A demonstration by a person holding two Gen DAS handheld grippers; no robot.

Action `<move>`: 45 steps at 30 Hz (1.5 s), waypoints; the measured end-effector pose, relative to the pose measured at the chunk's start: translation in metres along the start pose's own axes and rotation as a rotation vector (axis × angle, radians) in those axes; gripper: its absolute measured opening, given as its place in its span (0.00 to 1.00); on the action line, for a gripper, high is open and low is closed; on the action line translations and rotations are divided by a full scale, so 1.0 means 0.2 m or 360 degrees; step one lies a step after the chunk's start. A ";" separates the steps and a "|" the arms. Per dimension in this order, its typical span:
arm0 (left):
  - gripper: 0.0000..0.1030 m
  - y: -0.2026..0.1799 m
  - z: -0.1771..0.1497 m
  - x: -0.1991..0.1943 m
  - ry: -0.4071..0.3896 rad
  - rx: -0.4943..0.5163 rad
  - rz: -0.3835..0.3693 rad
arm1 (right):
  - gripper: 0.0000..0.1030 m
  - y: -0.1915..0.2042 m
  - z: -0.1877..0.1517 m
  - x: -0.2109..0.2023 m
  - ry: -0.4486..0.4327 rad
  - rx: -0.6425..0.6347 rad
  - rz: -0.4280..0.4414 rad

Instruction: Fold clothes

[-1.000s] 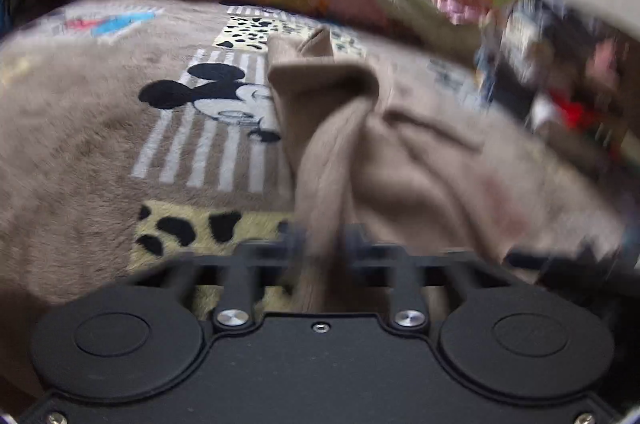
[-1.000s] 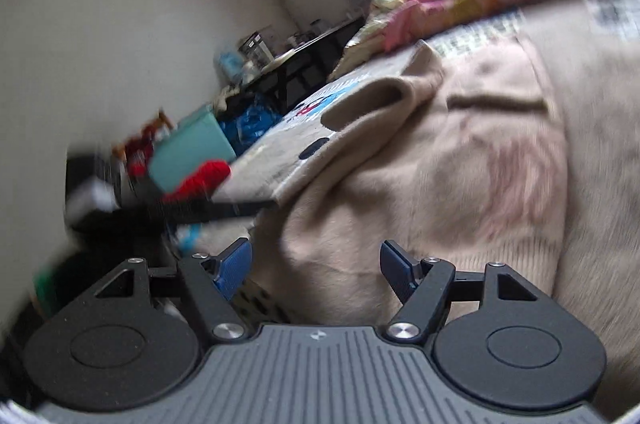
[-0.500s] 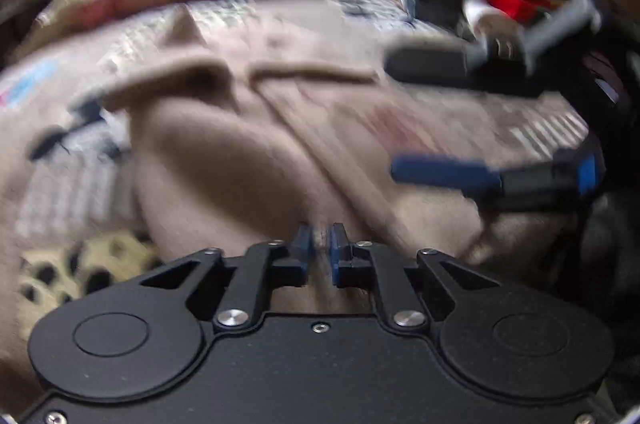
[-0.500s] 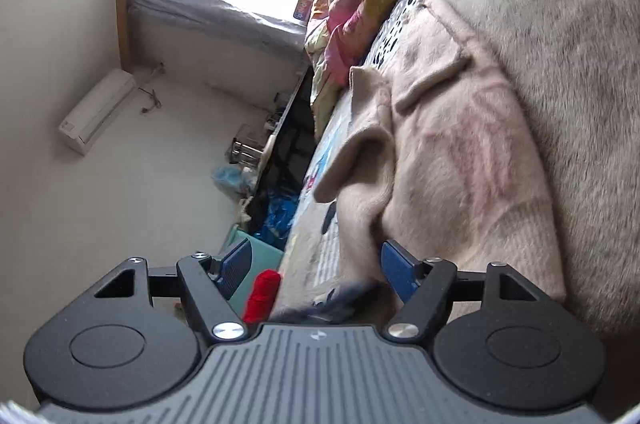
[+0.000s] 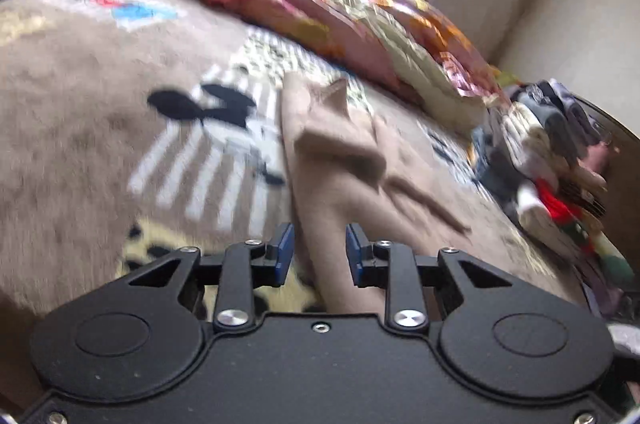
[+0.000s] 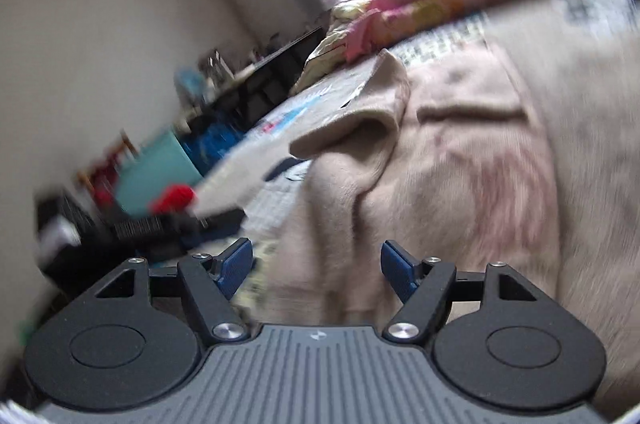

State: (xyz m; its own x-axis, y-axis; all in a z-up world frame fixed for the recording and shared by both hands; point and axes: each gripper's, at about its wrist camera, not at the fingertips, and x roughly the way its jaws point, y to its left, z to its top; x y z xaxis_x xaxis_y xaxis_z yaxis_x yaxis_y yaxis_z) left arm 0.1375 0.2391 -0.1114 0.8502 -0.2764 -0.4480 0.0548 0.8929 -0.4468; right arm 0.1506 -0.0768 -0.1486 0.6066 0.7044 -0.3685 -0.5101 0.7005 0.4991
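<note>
Beige sweater (image 5: 352, 183) lies lengthwise straight ahead of both tools on the bed (image 5: 72, 111), its near hem between the left tool (image 5: 319, 252)'s just-parted, empty jaws, while the right tool (image 6: 316, 266) gapes wide, gripping nothing.

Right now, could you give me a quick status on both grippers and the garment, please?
Left gripper jaws just opening, beige garment between the pads, not pinched. Right gripper open, empty, over the same garment. Garment lies partly folded on the bed blanket. Nothing in the way.

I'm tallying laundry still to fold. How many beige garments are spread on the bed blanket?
1: the beige garment lies on the cartoon-print blanket, just ahead of both grippers. More clothes sit in a blurred pile at the side.
</note>
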 end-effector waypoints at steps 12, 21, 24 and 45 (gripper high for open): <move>0.44 -0.42 0.56 0.71 0.0127 0.0454 0.0116 | 0.40 0.02 -0.04 0.14 0.0247 -0.0587 0.0070; 0.43 -0.65 0.69 1.37 0.0337 0.0832 0.0613 | 0.37 -0.01 0.00 0.22 0.0282 -0.0468 0.0210; 0.48 -0.62 0.72 1.44 0.0361 0.0765 0.0626 | 0.34 -0.02 0.00 0.22 0.0290 -0.0464 0.0230; 0.09 -0.29 0.86 1.49 0.0321 0.0008 0.0448 | 0.10 -0.23 0.05 0.20 0.0305 0.0131 0.0410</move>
State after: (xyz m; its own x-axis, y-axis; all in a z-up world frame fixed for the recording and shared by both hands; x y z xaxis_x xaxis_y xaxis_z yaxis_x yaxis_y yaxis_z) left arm 0.4778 0.1667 -0.0855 0.7116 -0.0832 -0.6976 -0.1641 0.9458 -0.2802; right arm 0.2048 -0.0822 -0.1796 0.3341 0.8715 -0.3589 -0.5762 0.4902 0.6540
